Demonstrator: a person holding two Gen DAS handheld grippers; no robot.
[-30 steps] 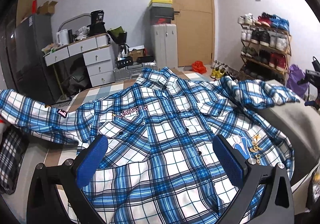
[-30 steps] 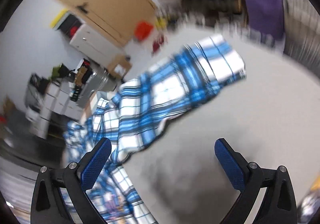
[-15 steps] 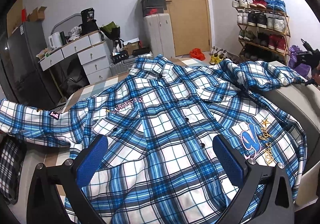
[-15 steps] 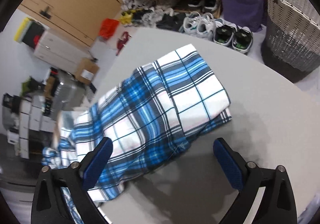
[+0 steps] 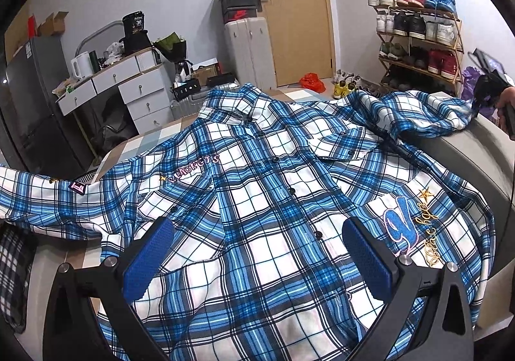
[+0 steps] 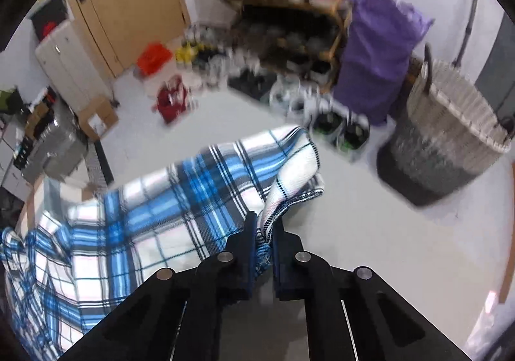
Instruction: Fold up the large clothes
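Shirt [image 5: 257, 200], blue-white plaid, spread flat

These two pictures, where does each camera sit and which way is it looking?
Left wrist: on the left gripper, jaws open, facing down over the blue-and-white plaid shirt toward the wooden door.
Right wrist: on the right gripper, which has just closed on the shirt's sleeve cuff, facing the woven laundry basket.
Shared: the shirt, door and wooden shoe rack.
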